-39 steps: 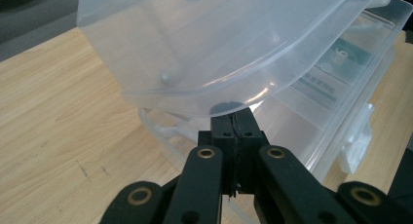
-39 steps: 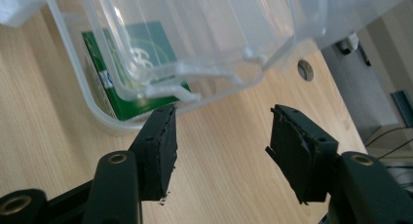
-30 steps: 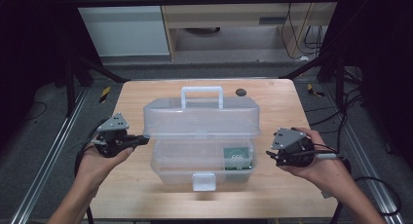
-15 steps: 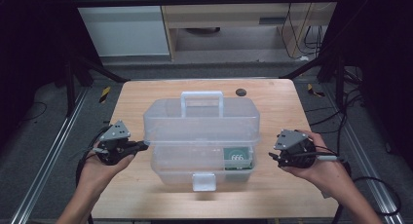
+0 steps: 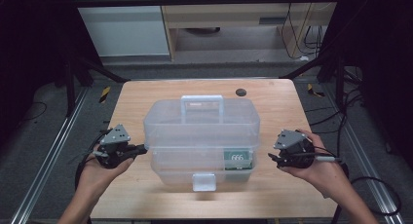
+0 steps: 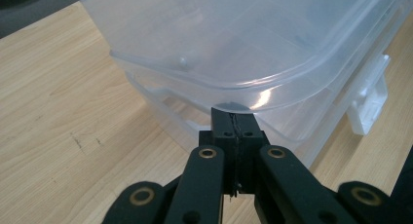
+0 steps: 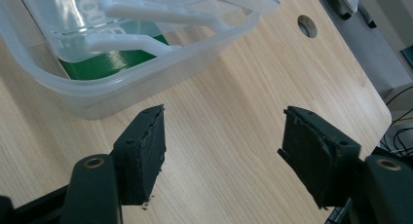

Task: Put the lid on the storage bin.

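A clear plastic toolbox (image 5: pixel 202 131) with a white handle (image 5: pixel 202 103) and a front latch (image 5: pixel 203 181) stands mid-table. Its lid (image 6: pixel 234 39) sits slightly ajar over the base. A green card (image 5: pixel 237 159) marked 666 lies inside at the front right. My left gripper (image 5: pixel 142 148) is shut, its tips (image 6: pixel 233 118) right under the lid's rim at the box's left side. My right gripper (image 5: pixel 271 157) hovers just right of the box. Its jaws have just been opening and stand open (image 7: pixel 221 131) over bare wood, with nothing between them.
The wooden table (image 5: pixel 282 107) has a dark round hole (image 5: pixel 240 92) behind the box. Black frame rails run along both sides, and cables lie on the floor at the right. Bare wood shows left, right and in front of the box.
The lid has sunk from a raised tilt down toward the base. My left gripper dropped slightly with it. The right hand stayed where it was.
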